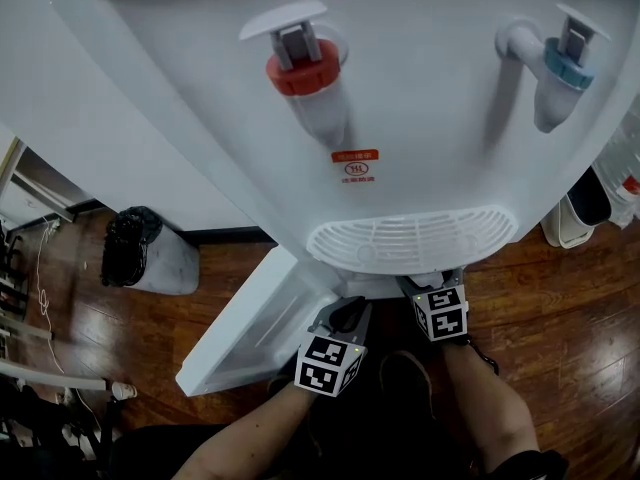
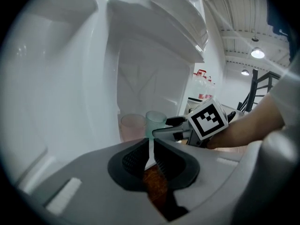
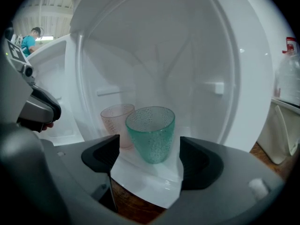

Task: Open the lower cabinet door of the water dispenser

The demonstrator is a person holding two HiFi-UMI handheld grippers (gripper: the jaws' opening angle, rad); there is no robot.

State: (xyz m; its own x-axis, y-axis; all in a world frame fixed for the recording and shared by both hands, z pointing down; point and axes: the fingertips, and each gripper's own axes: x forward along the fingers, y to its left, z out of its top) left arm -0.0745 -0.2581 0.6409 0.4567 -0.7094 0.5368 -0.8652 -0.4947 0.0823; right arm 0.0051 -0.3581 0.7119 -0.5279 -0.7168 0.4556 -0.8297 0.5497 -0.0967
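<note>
Nearest us, left gripper (image 2: 152, 156) jaws are nearly together with nothing held. Right gripper (image 3: 147, 158) jaws are wide apart and empty. Just beyond them we see a green cup (image 3: 151, 132) untouched, then a pink cup (image 3: 115, 118), inside the water dispenser (image 1: 400, 118). The cabinet door (image 1: 245, 333) is swung open to the left.

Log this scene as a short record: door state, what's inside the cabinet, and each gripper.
door: lower cabinet door open, swung to the left in the head view
inside: green cup in front, pink cup behind it to the left
left gripper: shut, beside the open door
right gripper: open, facing the green cup, pads not on it
</note>
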